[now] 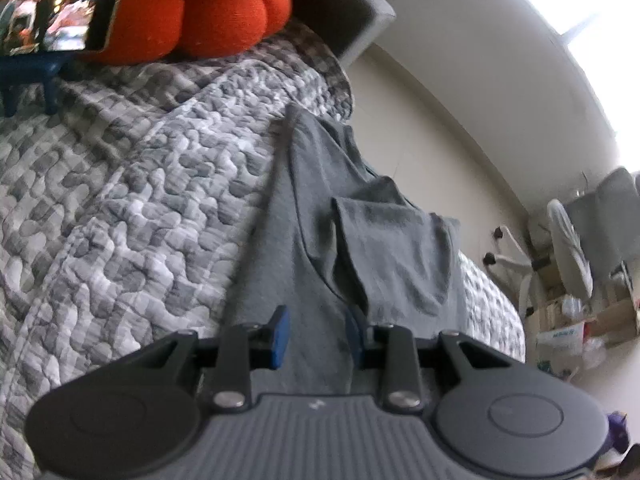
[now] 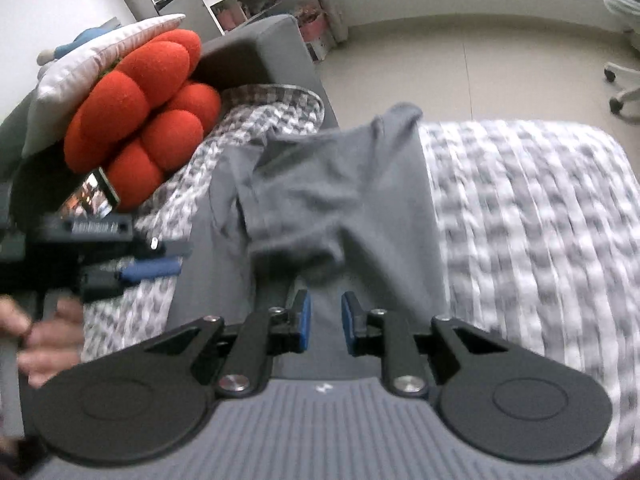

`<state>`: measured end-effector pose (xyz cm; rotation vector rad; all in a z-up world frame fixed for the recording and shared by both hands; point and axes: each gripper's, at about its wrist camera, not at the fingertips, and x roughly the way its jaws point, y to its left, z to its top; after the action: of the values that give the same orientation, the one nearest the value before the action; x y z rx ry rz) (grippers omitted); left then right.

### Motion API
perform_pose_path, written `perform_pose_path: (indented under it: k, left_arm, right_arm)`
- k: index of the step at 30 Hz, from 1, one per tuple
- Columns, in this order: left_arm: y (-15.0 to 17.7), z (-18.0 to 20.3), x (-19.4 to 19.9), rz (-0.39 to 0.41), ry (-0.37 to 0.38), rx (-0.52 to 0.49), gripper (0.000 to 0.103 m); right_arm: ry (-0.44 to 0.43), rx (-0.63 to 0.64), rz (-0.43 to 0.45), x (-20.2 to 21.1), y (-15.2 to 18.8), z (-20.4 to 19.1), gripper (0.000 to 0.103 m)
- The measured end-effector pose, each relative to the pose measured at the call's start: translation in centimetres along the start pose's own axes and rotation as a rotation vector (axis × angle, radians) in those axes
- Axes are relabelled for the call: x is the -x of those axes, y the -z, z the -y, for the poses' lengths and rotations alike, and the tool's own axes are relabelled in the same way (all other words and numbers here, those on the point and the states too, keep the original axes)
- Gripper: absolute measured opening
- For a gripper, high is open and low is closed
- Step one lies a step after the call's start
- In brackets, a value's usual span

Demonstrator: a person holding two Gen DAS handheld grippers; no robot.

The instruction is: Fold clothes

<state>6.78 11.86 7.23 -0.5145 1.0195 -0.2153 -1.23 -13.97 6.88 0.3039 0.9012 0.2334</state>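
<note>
Grey garment [image 2: 340, 200]: lying along the quilt [image 2: 540, 220], one part folded over the rest, rumpled at the fold; far edge reaching toward the bed's corner near the floor [image 2: 460, 52].
Garment, left wrist view [image 1: 360, 240]: stretching away from the camera as a long strip, with a doubled flap sitting on its right half.
Left gripper [image 1: 316, 336]: hovering over the near end of the garment; blue pads [image 1: 282, 338] standing apart with only flat cloth showing in the gap; gripping nothing.
Left gripper, right wrist view [image 2: 160, 266]: reaching in from the left edge beside the garment's left border, side-on.
Right gripper [image 2: 326, 322]: pointing down over the garment's near part; pads [image 2: 305, 320] parted, nothing pinched between them, cloth passing beneath.
Hand [image 2: 44, 340]: showing blurred at the left edge, wrapping the left gripper's handle.
Quilt, pattern: grey-and-white checks, puckered; covering the bed under the garment.
Red cushion [image 2: 140, 100]: resting at the bed's head, well apart from the garment.
Phone [image 1: 60, 12]: leaning against the cushion, screen lit.
Pillow [image 2: 92, 64]: pale, lying behind the cushion.
Chair [image 2: 624, 80]: standing on the floor, far right, only castors and base showing.
</note>
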Motion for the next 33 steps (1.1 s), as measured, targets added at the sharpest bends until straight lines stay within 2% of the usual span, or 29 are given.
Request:
perform_pose_path:
  k: [3,7,10,13,18,21,24,28,33]
  left_arm:
    - [0.6,0.8,-0.1,-0.007,-0.002,-0.04,0.031]
    - [1.3,2.1,-0.4,-0.014,-0.001,-0.108,0.031]
    - [1.9,3.0,-0.8,-0.018,-0.005,-0.164,0.032]
    - [2.4,3.6,-1.3,-0.037,-0.003,-0.187,0.032]
    - [3.2,4.5,-1.6,-0.064,0.011,-0.239,0.033]
    - [3.8,4.4,-2.3,-0.096,-0.008,-0.256,0.033]
    - [4.3,4.3,-3.0,-0.13,-0.023,-0.255,0.033]
    - [4.5,3.6,-3.2,-0.137,-0.016,-0.25,0.033]
    - [4.8,3.7,-3.1,-0.139,-0.019,-0.259,0.034]
  right_arm:
    - [0.014,0.039,-0.015,-0.3,1.4,0.1,0.023]
    - [-0.024,0.055,-0.044,-0.9,1.8,0.5,0.023]
    - [0.005,0.149,-0.114,-2.1,2.7,0.0,0.023]
    - [0.022,0.208,-0.131,-2.9,3.4,-0.2,0.022]
    - [0.008,0.265,-0.11,-1.9,3.8,-1.2,0.023]
    - [0.023,0.323,-0.149,-2.8,4.5,-1.9,0.021]
    - [0.044,0.344,-0.14,-2.7,4.6,-2.2,0.02]
    - [0.125,0.317,-0.12,-2.6,4.0,-1.2,0.019]
    - [0.1,0.336,-0.122,-2.6,4.3,-1.8,0.024]
